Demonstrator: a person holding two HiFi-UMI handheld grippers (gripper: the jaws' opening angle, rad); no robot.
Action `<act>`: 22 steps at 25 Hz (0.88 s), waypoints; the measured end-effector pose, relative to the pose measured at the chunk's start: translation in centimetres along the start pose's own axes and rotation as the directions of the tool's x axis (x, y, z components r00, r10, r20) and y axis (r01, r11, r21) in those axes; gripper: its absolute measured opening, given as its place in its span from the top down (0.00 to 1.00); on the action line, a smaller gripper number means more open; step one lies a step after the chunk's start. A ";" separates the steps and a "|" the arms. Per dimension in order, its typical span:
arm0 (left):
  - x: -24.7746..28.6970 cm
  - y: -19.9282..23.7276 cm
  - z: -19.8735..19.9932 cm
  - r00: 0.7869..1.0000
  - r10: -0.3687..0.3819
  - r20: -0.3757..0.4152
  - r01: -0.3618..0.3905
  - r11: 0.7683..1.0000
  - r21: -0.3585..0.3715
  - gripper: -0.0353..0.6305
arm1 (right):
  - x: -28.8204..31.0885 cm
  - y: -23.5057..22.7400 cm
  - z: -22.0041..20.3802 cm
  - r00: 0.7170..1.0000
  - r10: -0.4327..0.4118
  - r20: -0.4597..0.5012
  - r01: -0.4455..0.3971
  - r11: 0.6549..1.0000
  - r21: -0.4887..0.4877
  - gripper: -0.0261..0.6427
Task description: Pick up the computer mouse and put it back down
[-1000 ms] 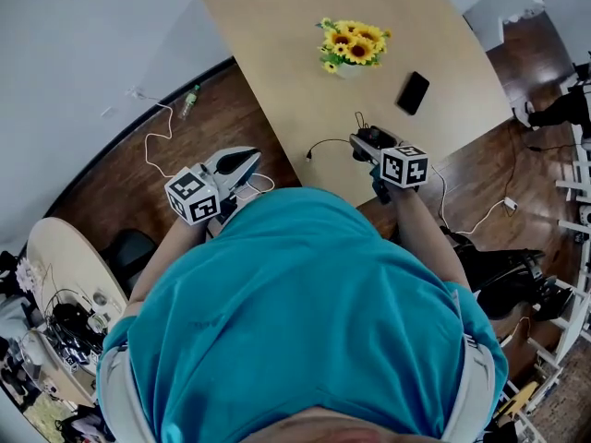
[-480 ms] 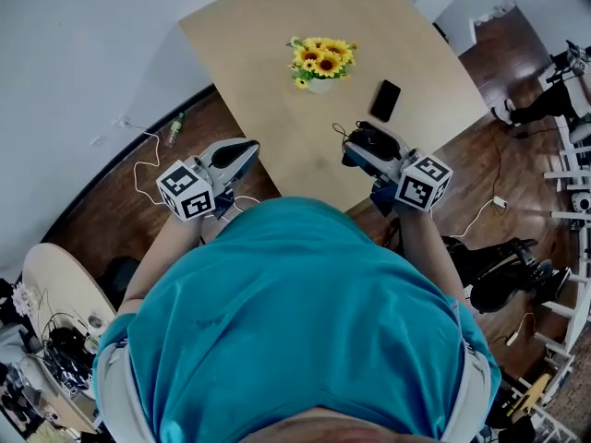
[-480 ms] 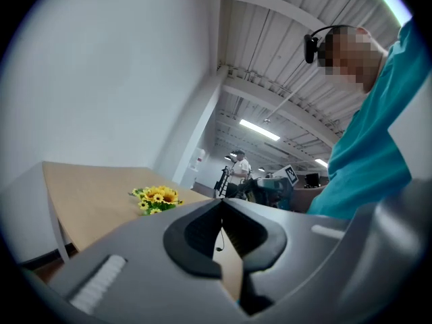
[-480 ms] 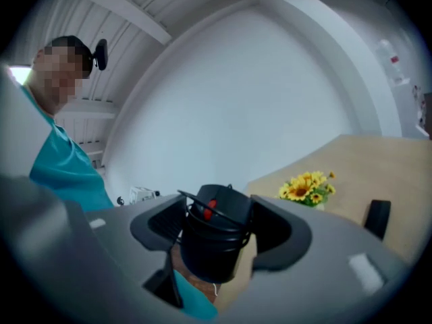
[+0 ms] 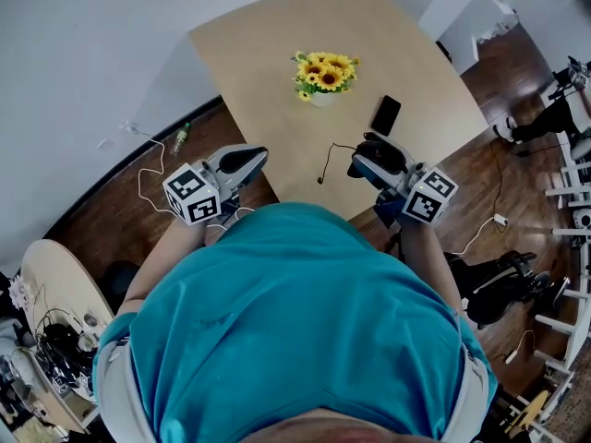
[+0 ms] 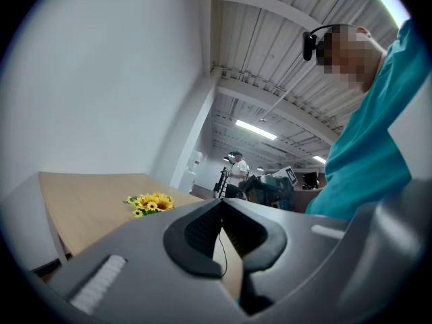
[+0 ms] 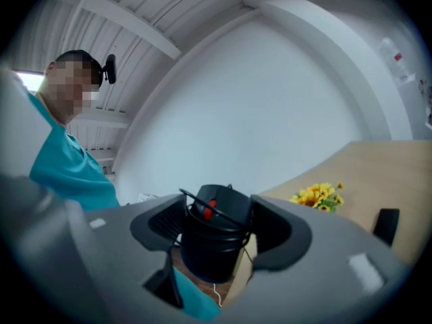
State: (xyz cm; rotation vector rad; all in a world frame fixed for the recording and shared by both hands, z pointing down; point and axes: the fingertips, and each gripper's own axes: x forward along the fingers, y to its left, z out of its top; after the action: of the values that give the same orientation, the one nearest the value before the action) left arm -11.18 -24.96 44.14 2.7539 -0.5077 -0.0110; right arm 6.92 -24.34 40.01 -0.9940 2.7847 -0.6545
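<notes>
While the right gripper (image 5: 372,161) keeps its jaws partway closed, their ribbed dark pads press on both flanks of the computer mouse (image 7: 216,233). The mouse is a rounded, matt black body with a red scroll wheel, and its thin black cable (image 5: 325,161) loops across its top and trails down. It is held in the air on the person's side of the sunflowers (image 5: 325,72) and off to their right, over the near edge of the table (image 5: 268,53). The left gripper (image 6: 221,205) has its smooth grey jaws brought together at the tips with nothing between them. It sits to the near left of the sunflowers, beyond the table's edge. Each gripper carries a white cube (image 5: 192,194) printed with black square markers.

The sunflowers are a small yellow bunch with green leaves in a pale pot. A flat black phone (image 5: 386,114) lies just to their right. The tabletop is pale, smooth wood with a rounded-off outline. Left of the sunflowers and below the table, the floor (image 5: 111,192) is dark brown planks, with a white cord (image 5: 152,150) snaking over it and a small bottle (image 5: 185,135) lying near a plain white wall (image 5: 74,44). The person wears a teal shirt (image 5: 295,321).
</notes>
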 end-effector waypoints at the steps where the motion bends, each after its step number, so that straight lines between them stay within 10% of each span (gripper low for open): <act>1: 0.0 0.0 0.1 1.000 0.001 0.003 -0.001 1.000 0.001 0.94 | 0.0 0.0 -0.1 1.000 0.000 0.000 0.000 1.000 0.000 0.52; 22: -0.3 -1.2 0.4 0.999 -0.030 0.019 0.030 0.998 0.048 0.94 | -0.5 0.6 -0.9 1.000 0.002 -0.008 -0.002 1.000 -0.011 0.52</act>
State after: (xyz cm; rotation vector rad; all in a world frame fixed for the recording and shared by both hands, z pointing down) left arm -11.06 -23.94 43.35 2.8103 -0.4778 -0.0339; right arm 6.69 -23.27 40.56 -0.9922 2.7988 -0.6451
